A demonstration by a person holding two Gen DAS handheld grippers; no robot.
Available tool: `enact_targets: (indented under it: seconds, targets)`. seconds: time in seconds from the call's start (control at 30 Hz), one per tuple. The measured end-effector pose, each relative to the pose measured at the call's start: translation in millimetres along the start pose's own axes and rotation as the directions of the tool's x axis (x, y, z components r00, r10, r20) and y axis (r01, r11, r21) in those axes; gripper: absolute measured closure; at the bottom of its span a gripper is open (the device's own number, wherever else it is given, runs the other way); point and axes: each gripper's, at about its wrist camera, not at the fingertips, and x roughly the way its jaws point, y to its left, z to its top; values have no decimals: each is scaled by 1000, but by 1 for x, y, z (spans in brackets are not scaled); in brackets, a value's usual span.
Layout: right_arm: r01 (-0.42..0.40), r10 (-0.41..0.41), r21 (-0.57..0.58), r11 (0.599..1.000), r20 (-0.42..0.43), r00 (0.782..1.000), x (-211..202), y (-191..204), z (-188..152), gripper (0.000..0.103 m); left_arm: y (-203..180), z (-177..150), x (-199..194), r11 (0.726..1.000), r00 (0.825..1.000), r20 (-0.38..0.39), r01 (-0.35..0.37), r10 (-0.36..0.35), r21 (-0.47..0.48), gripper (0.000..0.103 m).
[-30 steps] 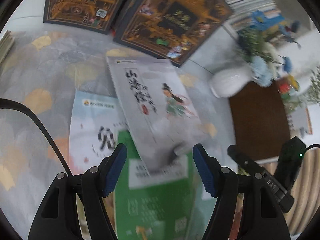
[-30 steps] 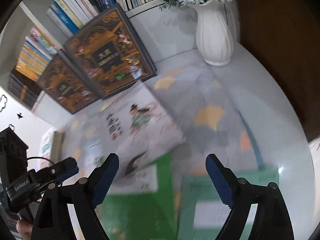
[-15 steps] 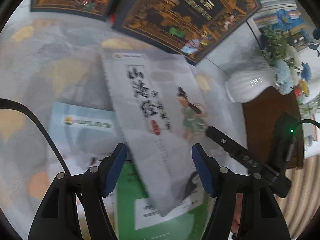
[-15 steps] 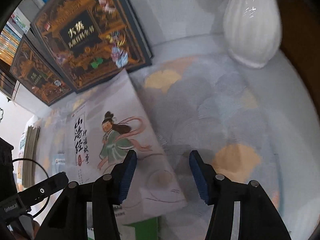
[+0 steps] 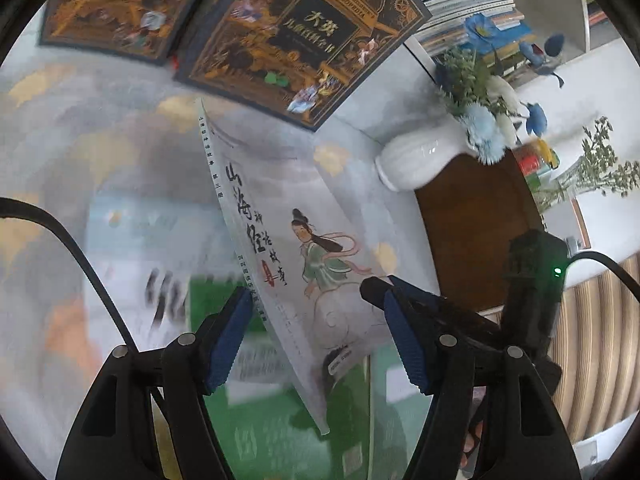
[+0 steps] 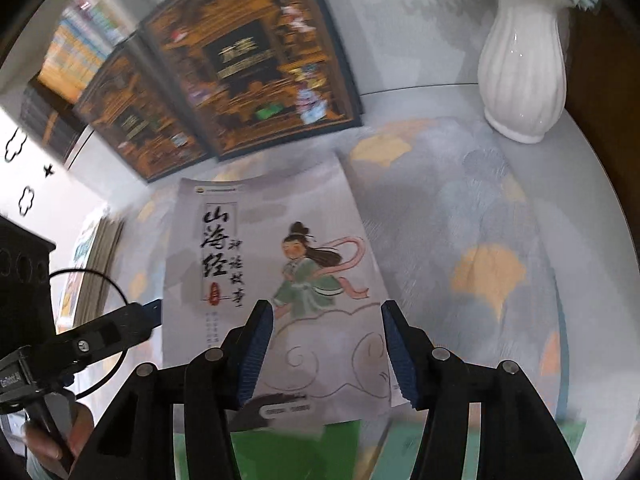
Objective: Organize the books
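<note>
Storybook (image 6: 280, 264) tilted between parted jaws of left gripper (image 5: 316, 296), right gripper (image 6: 326, 310) jaws just narrowed, unclenched astride cover.

Left tool (image 5: 316, 336) angled down, jaws apart, right tool (image 6: 326, 354) just narrowed, unclamped

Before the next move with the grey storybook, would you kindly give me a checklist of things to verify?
1. The grey storybook shows between the fingers of the right tool, whose jaws have just been closing: ok.
2. Pads pressing firmly on it: cannot tell.
3. The left tool is open beside the spine: ok.
4. The white vase stands apart from the book: ok.
5. Book lying flat: not ok, spine edge tilted up.
</note>
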Motion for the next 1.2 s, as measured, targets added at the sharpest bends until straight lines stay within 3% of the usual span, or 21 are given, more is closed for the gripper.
enact_targets:
  seconds: [0.13,0.27,0.43,0.5,0.6,0.7,0.83,0.9,1.0,1.03,1.1,1.2]
  targets:
    - [-19,19,-5,1000,-43,999,-9,25,-46,48,21,-43,-35,998,1000,15,12,-11,-58,38]
    - [-76,75,-4,997,-120,990,-9,54,-98,48,47,-89,-74,995,999,28,-43,45,-91,38]
    - [-156,146,-21,988,-241,959,1,104,-161,44,98,-142,-127,966,991,52,-108,124,-233,38]
    - [-192,173,-37,981,-291,941,9,127,-179,44,114,-157,-143,948,980,59,-166,188,-271,38]
    - [-250,204,-89,964,-353,913,19,158,-193,44,127,-170,-158,919,946,48,-297,319,-260,38]
    - [-270,209,-113,956,-381,901,18,166,-198,44,142,-181,-166,905,942,33,-311,335,-291,38]
    - [-199,159,-69,978,-377,913,16,143,-193,42,147,-195,-174,891,928,51,-339,370,-301,38]
    - [-213,199,5,977,-381,903,20,128,-190,42,151,-202,-174,887,928,51,-334,368,-318,38]
    - [-222,218,26,975,-339,915,17,123,-190,43,154,-208,-166,882,931,19,-340,365,-326,38]
    - [-210,197,-7,978,-317,928,16,127,-191,46,150,-209,-164,882,923,26,-359,384,-305,38]
    - [-182,157,-58,982,-302,940,16,135,-199,69,143,-208,-158,877,907,18,-403,422,-262,38]
    - [-183,142,-122,975,-285,948,20,154,-206,72,137,-210,-155,873,897,23,-425,442,-238,38]
